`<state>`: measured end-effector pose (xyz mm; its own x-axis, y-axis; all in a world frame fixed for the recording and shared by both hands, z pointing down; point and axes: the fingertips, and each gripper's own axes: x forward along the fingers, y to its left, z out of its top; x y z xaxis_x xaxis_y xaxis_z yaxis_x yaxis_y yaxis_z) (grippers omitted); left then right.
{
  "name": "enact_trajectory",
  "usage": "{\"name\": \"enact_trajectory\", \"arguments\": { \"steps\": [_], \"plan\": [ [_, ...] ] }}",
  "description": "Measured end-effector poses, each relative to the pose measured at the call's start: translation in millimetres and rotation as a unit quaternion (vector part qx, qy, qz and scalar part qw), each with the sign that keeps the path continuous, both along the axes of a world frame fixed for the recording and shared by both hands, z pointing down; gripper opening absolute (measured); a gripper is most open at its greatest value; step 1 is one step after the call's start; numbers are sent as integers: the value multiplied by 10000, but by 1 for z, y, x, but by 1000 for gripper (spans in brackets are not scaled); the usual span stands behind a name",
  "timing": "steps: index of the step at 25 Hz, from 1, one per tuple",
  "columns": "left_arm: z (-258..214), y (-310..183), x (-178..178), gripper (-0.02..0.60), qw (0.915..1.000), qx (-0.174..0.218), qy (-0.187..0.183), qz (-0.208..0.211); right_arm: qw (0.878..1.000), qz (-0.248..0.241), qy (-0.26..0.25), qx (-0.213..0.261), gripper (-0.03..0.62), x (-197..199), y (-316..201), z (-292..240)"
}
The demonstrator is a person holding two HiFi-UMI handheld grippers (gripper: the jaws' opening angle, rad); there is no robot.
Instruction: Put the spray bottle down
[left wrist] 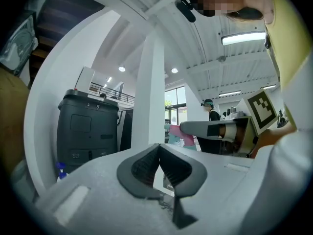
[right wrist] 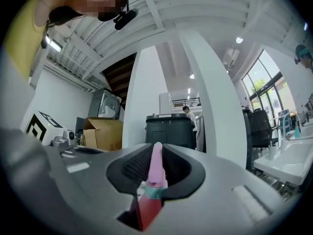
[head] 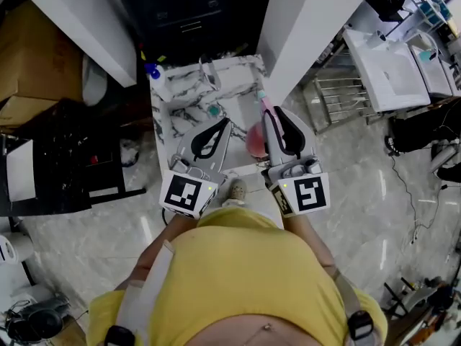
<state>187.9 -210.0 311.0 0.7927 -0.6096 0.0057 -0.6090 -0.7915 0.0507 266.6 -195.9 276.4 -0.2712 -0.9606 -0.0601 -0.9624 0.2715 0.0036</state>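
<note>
Worktop (head: 176, 110): a small marble-patterned top is standing between two white pillars, in front of the person. A few small things are already lying near its middle and its far edge.

Right gripper (right wrist: 156, 153): its fingers are closing firmly on the spray bottle and are standing only as far apart as the thin neck allows. In the head view this gripper (head: 272, 117) is hanging over the near right part of the worktop.

Left gripper (left wrist: 159, 151): its fingers are meeting at the tips and are carrying nothing. In the head view it (head: 223, 125) is pointing over the near middle of the worktop, just beside the right gripper.

Spray bottle (right wrist: 155, 173): the pink neck is sitting between the right fingers, and the teal collar and reddish body are hanging below them. In the head view the bottle (head: 256, 141) is showing over the near right corner, not resting on it yet, as far as I can judge.

Small blue bottle (head: 152, 71): it is standing at the far left corner, well apart from both grippers.

Risk, spray bottle: the grip is on the narrow neck only, so the body may be swinging. If it is released tilted or too close to the right edge, it could tip over or fall to the floor.

Risk, other things: lowering it toward the middle could knock the small things there.
</note>
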Motion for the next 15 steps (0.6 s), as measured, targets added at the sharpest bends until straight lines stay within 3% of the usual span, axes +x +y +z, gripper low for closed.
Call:
{"name": "enact_trajectory", "arguments": {
  "steps": [8, 15],
  "plan": [
    [13, -19, 15, 5, 9992, -113, 71, -382, 9991, -402, -129, -68, 63, 9, -30, 13],
    [16, -33, 21, 5, 9995, -105, 2, -308, 9988, -433, -190, -103, 63, 14, -52, 33]
  ]
}}
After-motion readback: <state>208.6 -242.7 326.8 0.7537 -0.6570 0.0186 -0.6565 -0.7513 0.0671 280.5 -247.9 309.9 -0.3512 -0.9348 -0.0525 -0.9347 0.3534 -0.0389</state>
